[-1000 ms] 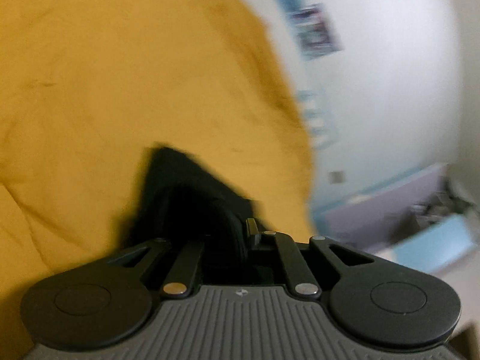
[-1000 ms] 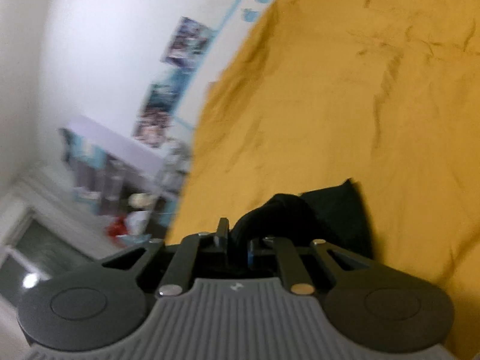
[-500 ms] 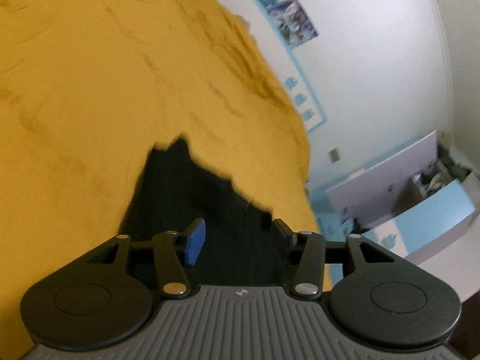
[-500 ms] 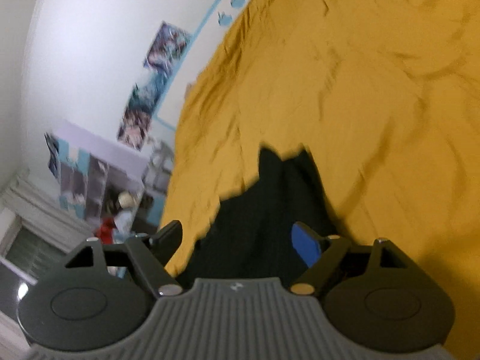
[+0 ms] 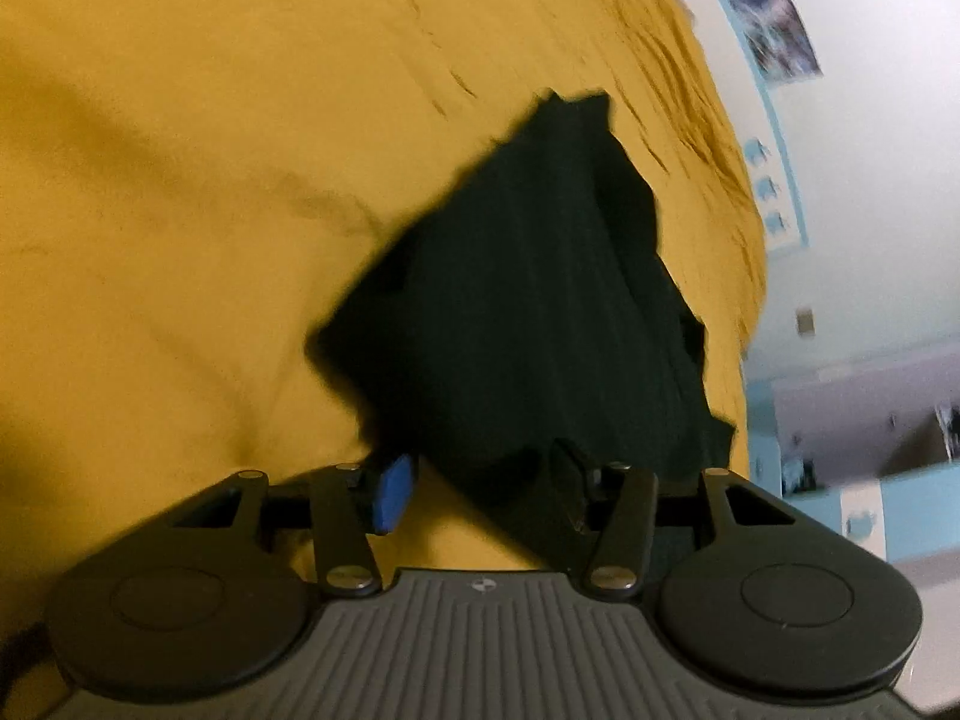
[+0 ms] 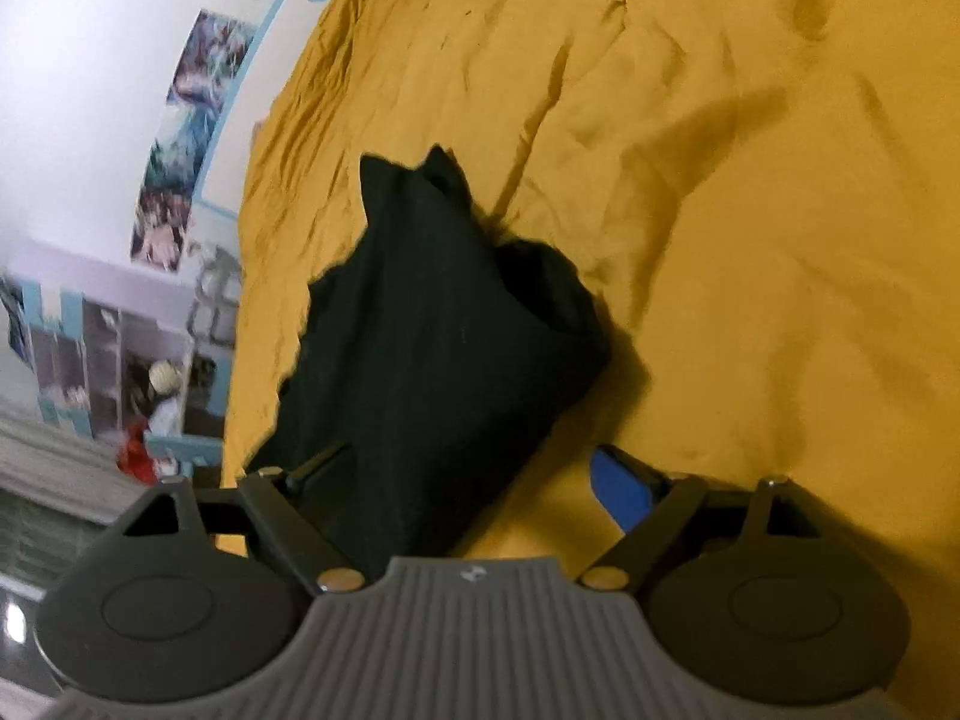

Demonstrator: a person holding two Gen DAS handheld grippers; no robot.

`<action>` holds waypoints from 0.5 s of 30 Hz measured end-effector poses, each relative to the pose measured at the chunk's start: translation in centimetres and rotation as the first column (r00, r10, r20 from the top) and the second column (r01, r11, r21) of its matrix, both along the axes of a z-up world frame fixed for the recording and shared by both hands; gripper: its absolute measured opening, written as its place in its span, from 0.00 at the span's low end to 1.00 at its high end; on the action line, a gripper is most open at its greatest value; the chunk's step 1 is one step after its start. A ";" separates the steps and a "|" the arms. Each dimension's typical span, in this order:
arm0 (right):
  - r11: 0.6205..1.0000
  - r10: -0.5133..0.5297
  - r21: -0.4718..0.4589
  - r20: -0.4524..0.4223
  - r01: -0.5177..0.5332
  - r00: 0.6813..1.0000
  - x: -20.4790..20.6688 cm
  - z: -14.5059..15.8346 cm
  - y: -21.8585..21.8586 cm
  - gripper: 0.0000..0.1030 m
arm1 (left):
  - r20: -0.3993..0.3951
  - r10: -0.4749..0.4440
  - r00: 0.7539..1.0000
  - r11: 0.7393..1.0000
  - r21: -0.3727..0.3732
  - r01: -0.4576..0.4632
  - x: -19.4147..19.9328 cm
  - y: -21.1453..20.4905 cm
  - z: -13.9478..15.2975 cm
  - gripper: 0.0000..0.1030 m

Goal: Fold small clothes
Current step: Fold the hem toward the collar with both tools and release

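I see a black cloth [image 5: 528, 300] lying mid-frame on the yellow bedsheet [image 5: 210, 180]. My left gripper [image 5: 480, 480] is open, holding nothing. My right gripper [image 6: 474, 474] is opening wider, its pads off the cloth

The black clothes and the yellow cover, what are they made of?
The black garment looks like soft, matte knit fabric, maybe cotton: it slumps in limp folds with no shine. The yellow cover looks like thin woven cloth with a faint sheen, since it shows many fine creases. The exact fibre cannot be told.
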State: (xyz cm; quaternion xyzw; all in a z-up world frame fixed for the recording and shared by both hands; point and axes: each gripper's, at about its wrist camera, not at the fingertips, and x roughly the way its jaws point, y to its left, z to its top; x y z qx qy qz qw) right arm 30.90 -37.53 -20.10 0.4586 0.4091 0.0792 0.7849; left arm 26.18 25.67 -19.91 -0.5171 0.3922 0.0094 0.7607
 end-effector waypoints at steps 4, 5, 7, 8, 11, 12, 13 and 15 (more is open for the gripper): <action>0.999 -0.048 0.022 0.008 0.048 0.999 2.4 -0.5 0.7 0.80 | -0.003 0.072 0.997 0.997 -0.024 -0.072 2.5 0.6 -0.8 0.59; 0.998 -0.053 0.020 0.015 0.053 0.998 2.4 -0.5 0.4 0.80 | 0.002 0.082 0.997 0.996 -0.022 -0.082 2.7 0.6 -0.8 0.59; 0.997 -0.074 0.010 0.023 0.073 0.997 3.1 -0.7 0.9 0.80 | 0.021 0.108 0.994 0.994 -0.021 -0.108 3.3 0.5 -0.9 0.59; 0.997 -0.077 0.004 0.030 0.077 0.997 3.3 -0.7 1.0 0.77 | 0.034 0.121 0.992 0.992 -0.025 -0.120 3.4 0.4 -0.9 0.56; 0.994 -0.093 -0.052 0.025 0.094 0.995 3.9 -0.7 1.5 0.34 | 0.071 0.147 0.987 0.989 -0.045 -0.144 3.6 0.1 -0.6 0.19; 0.994 -0.100 -0.051 0.003 0.100 0.995 4.2 -1.0 1.6 0.26 | 0.074 0.154 0.985 0.987 -0.053 -0.150 3.8 -0.1 -0.6 0.18; 0.993 -0.118 -0.033 -0.016 0.117 0.993 4.4 -1.3 1.4 0.15 | 0.072 0.162 0.984 0.986 -0.053 -0.158 3.9 -0.1 -0.4 0.17; 0.989 -0.148 0.004 -0.036 0.148 0.988 4.7 -1.4 1.0 0.11 | 0.092 0.160 0.983 0.987 -0.047 -0.156 3.9 -0.2 0.6 0.15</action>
